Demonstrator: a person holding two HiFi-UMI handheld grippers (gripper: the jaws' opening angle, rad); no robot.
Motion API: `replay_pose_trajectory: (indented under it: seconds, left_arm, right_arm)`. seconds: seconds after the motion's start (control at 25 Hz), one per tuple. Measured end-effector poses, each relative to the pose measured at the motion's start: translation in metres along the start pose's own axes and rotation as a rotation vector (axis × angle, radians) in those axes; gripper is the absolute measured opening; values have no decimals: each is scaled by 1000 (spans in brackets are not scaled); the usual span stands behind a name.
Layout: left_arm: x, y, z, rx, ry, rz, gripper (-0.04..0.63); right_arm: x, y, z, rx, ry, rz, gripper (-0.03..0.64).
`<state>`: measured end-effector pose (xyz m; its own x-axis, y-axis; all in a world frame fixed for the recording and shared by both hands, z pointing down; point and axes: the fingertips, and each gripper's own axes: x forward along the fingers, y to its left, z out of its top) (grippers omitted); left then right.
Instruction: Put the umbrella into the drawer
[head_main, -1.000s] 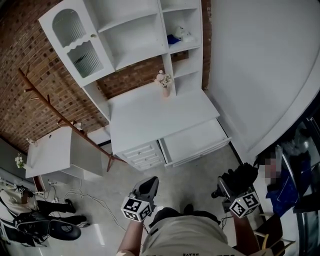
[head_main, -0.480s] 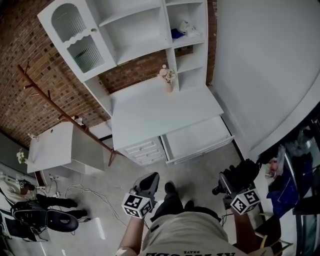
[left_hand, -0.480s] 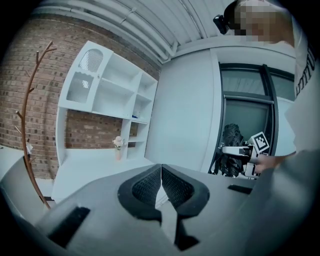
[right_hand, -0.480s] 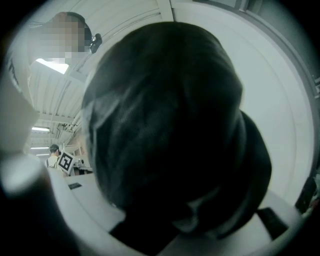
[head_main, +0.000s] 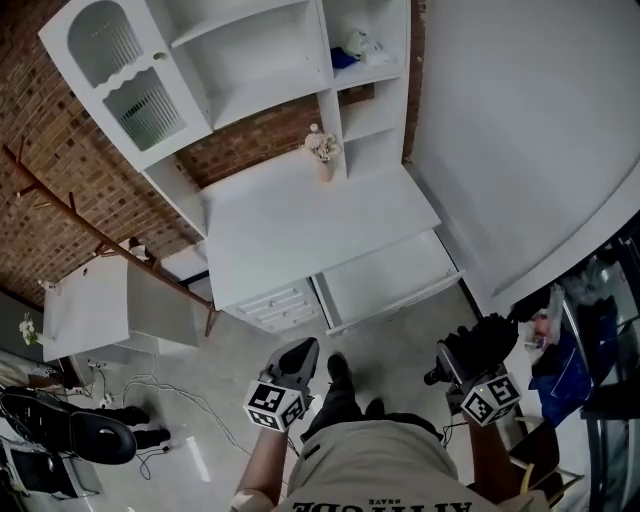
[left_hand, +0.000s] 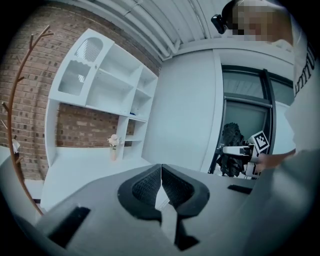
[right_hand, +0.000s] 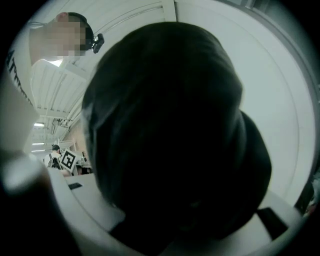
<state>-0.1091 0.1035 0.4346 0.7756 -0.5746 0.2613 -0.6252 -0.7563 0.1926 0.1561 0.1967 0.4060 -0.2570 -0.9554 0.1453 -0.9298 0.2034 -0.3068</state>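
A black folded umbrella (head_main: 484, 343) is clamped in my right gripper (head_main: 462, 360), low at the right of the head view. It fills the right gripper view as a dark mass (right_hand: 175, 135) and hides the jaws there. The white desk's wide drawer (head_main: 397, 302) stands pulled open and looks bare inside, ahead of both grippers and across a strip of floor. My left gripper (head_main: 298, 352) hovers low at centre-left, shut with nothing in it. Its pads (left_hand: 150, 184) meet in the left gripper view, which also shows the umbrella (left_hand: 231, 146).
A white desk (head_main: 300, 225) with a hutch holds a small flower vase (head_main: 322, 156). Small closed drawers (head_main: 272, 303) sit left of the open one. A wooden coat rack (head_main: 95, 228), a white cabinet (head_main: 105, 305), floor cables (head_main: 170, 392) and a white wall (head_main: 520, 130) surround it.
The view has shifted closer to the desk, and a shoe now shows between the grippers. Both grippers keep their poses, with the umbrella still held in the right one.
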Motion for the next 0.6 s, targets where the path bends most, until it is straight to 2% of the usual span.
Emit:
replay_pose_trajectory:
  seconds: [0.6]
  left_arm:
    - [81, 94, 15, -15, 45, -96, 26]
  right_arm:
    - [105, -24, -4, 63, 72, -94, 255]
